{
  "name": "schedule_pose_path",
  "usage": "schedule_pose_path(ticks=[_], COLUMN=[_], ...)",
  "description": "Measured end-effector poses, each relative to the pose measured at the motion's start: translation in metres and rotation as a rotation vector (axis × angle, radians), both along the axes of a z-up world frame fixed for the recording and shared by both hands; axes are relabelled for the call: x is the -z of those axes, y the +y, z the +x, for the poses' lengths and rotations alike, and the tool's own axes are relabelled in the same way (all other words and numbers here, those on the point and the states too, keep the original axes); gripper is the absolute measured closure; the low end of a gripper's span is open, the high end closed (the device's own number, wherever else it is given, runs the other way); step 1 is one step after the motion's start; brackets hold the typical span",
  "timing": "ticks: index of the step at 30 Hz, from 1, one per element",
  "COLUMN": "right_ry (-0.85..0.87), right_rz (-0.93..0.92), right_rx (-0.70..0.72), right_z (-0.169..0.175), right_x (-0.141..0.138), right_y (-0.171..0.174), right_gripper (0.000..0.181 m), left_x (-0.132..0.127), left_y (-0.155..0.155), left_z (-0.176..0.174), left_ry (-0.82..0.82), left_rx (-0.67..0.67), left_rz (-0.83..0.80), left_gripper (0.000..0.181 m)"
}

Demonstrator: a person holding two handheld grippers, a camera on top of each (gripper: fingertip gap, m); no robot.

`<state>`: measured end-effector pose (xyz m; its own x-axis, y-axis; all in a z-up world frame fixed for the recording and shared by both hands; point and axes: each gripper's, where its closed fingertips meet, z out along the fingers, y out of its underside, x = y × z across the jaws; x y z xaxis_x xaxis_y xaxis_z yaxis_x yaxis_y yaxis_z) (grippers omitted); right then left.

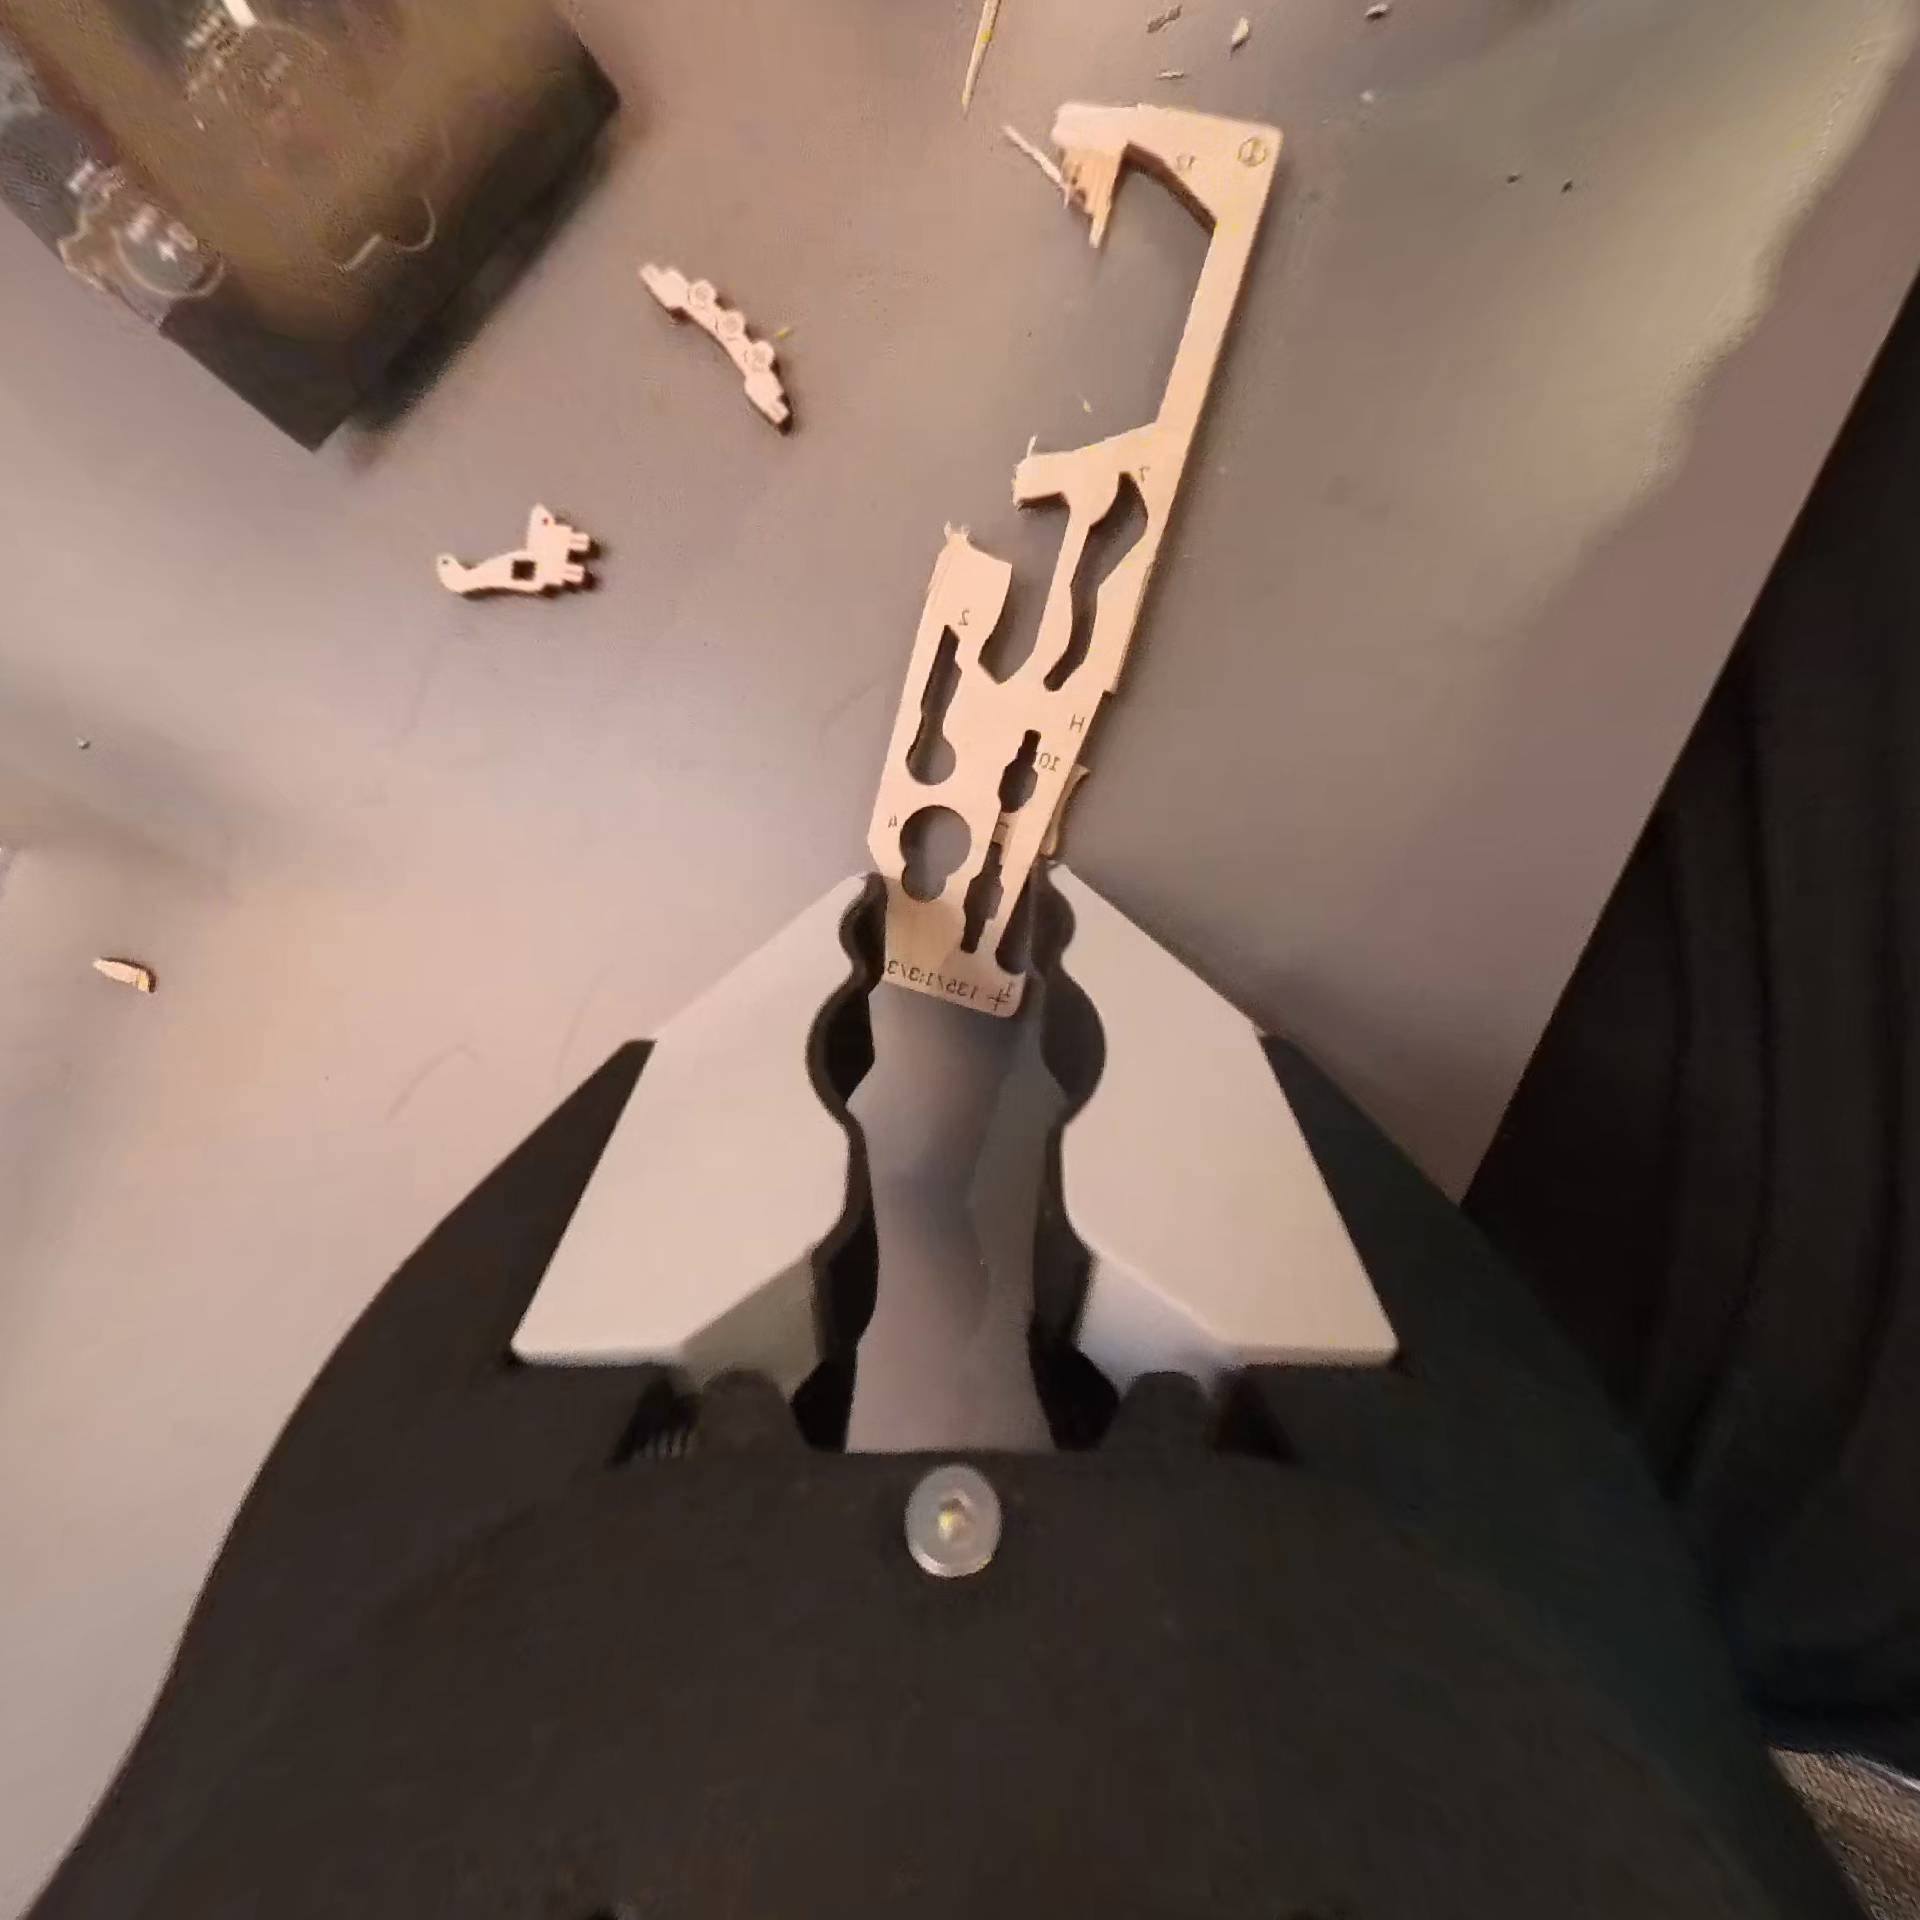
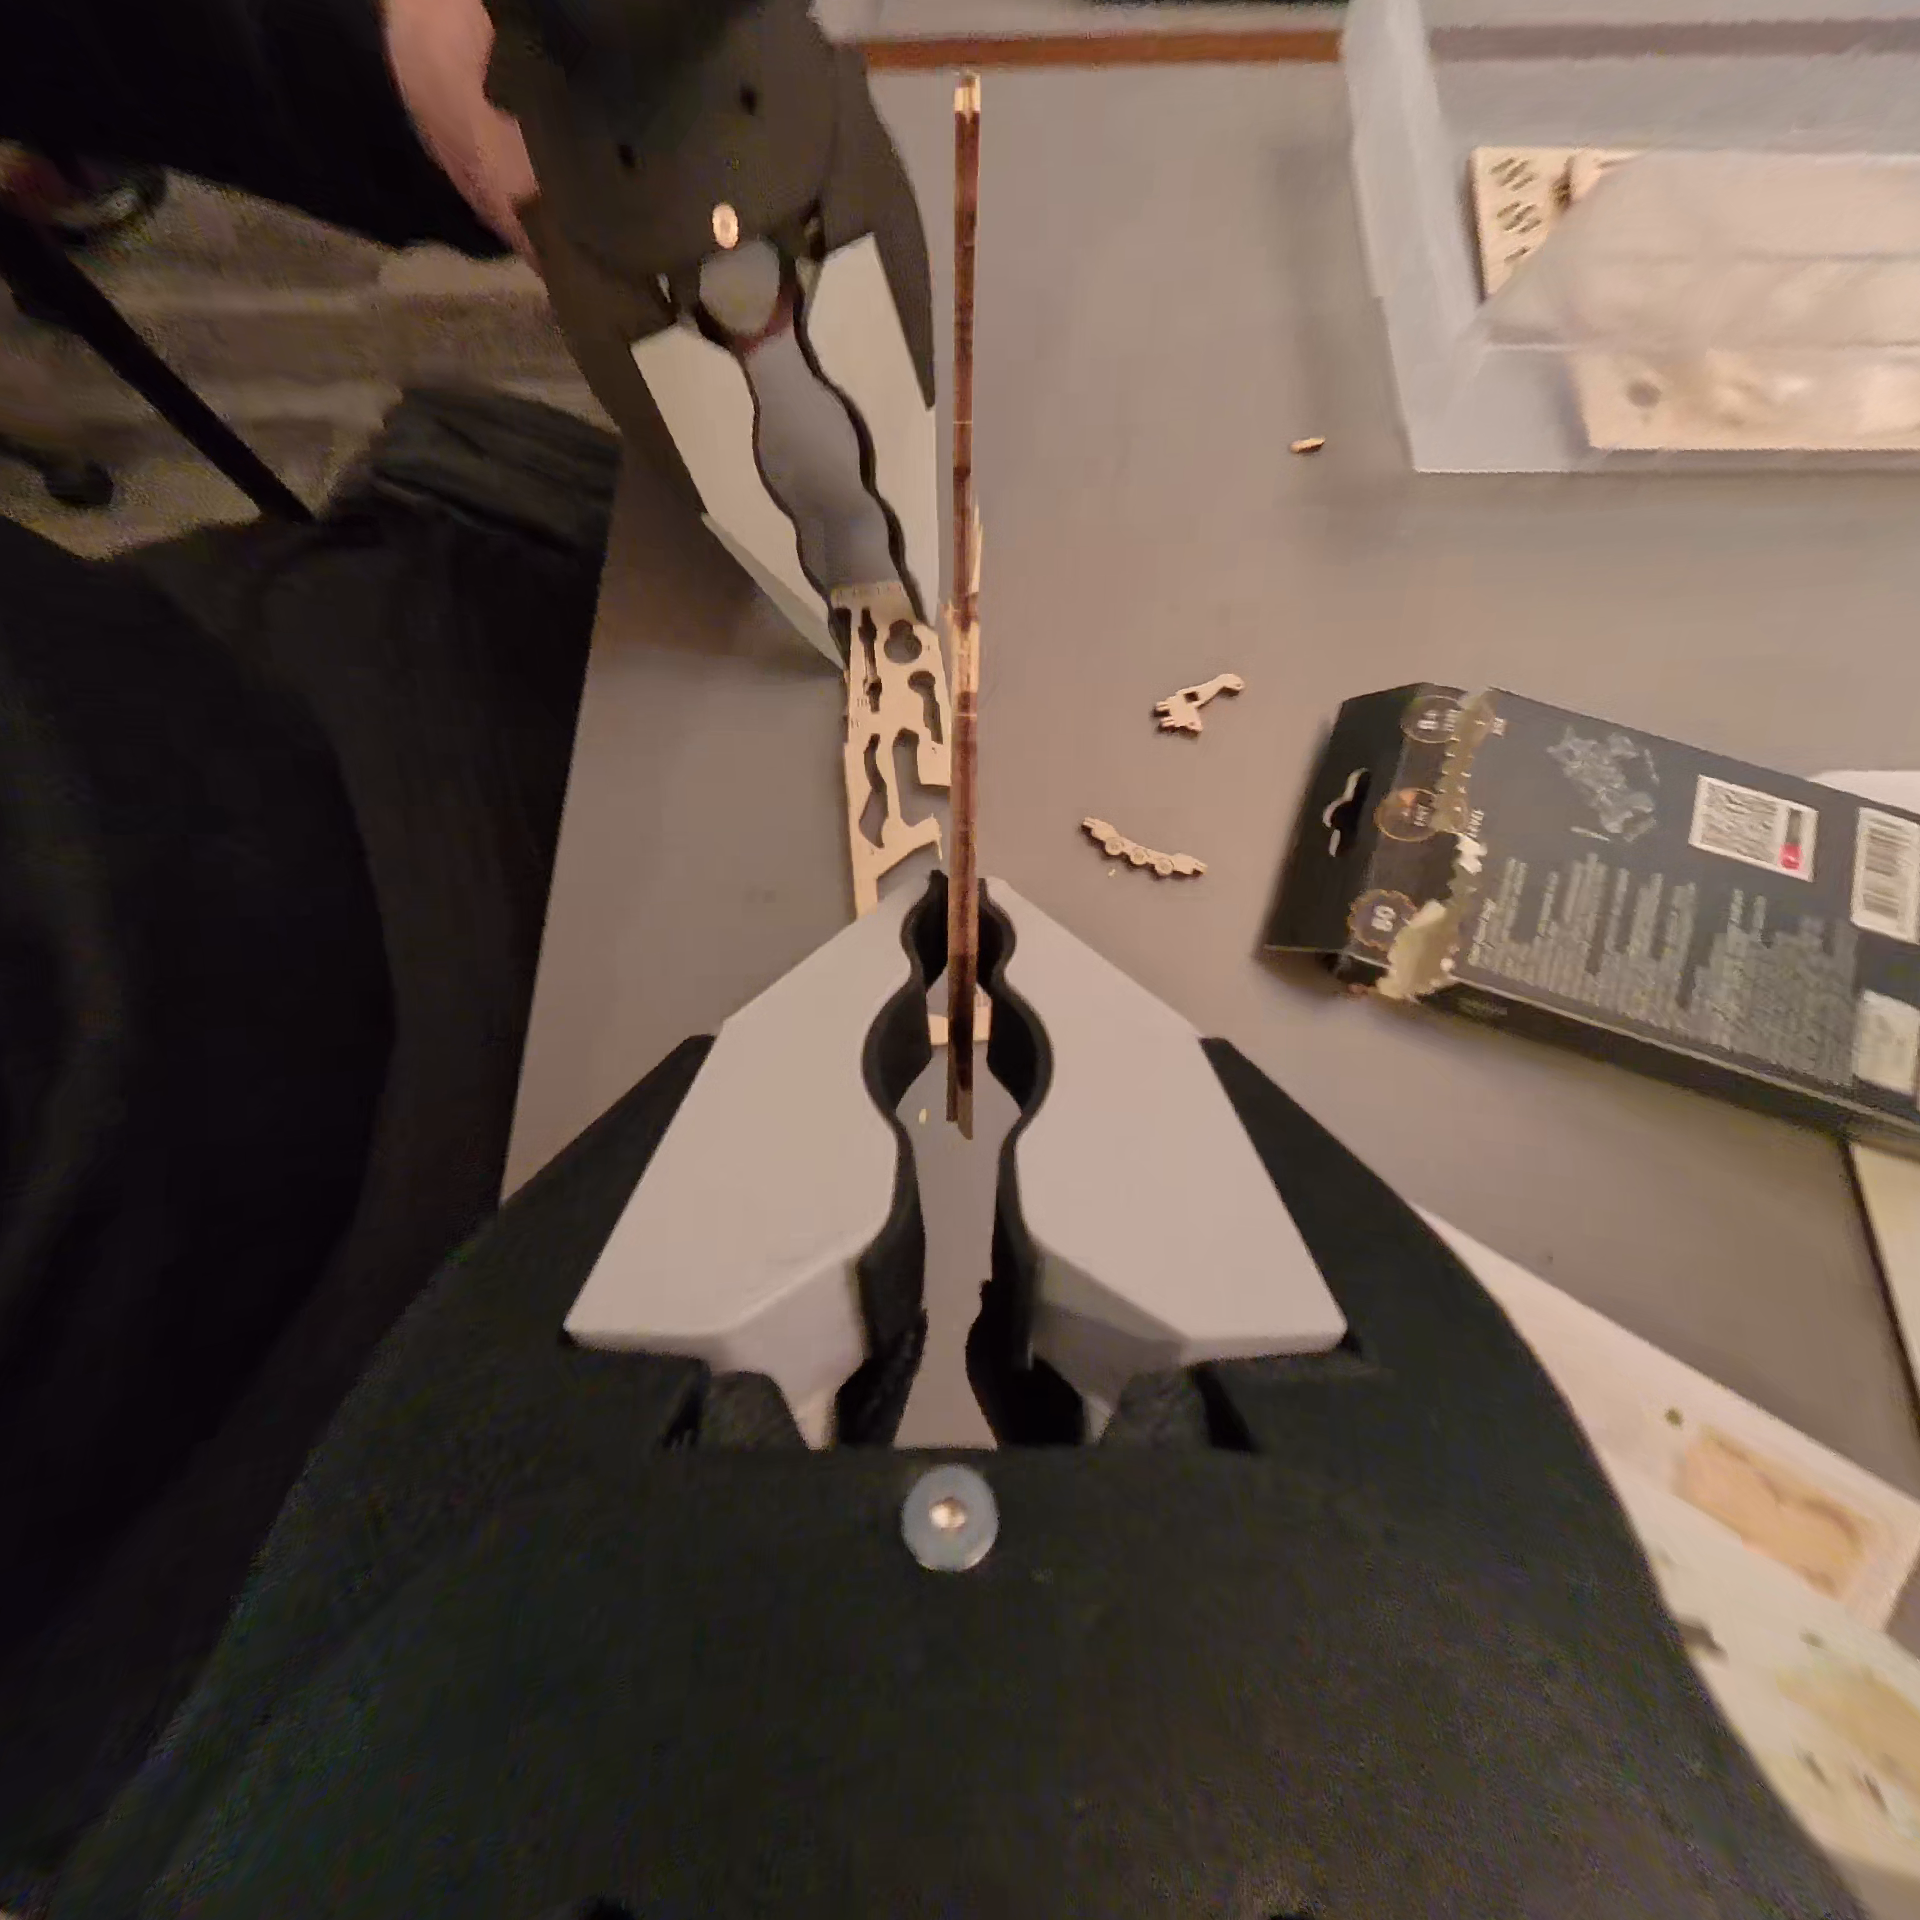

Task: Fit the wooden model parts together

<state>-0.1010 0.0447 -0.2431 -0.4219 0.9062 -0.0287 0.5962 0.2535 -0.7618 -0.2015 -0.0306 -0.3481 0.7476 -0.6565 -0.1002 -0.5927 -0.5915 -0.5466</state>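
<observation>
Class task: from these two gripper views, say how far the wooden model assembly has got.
Done: two small parts are punched out and lie loose on the grey table. In hand: the left gripper grips the mostly emptied sheet frame; the right gripper clamps another sheet edge-on. Left: nothing looks joined yet.

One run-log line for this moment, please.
left gripper: shut on flat wooden cut-out sheet | right gripper: shut on thin edge-on wooden strip | loose: two small wooden cut-out parts on grey table
</observation>
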Motion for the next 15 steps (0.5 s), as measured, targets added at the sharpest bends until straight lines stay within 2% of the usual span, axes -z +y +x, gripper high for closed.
schedule_pose_path(ticks=[3, 6, 11, 15], right_ry=[0.038, 0.058, 0.095, 0.118], right_rz=[-0.027, -0.006, 0.060, 0.102], right_rx=[0.080, 0.216, 0.489, 0.757], right_z=[0.026, 0.062, 0.136, 0.209], right_x=[-0.031, -0.063, -0.109, -0.140], right_y=[0.025, 0.064, 0.147, 0.231], right_gripper=[0.181, 0.181, 0.181, 0.181], left_x=[0.000, -0.005, -0.020, -0.043], left_y=[0.000, 0.001, 0.000, 0.007], left_z=[0.000, -0.001, 0.000, -0.001], left_ry=[-0.009, -0.003, -0.008, -0.018], left_rx=[0.004, 0.007, 0.001, -0.029], left_rz=[0.019, 0.074, 0.133, 0.190], left_gripper=[0.157, 0.157, 0.157, 0.157])
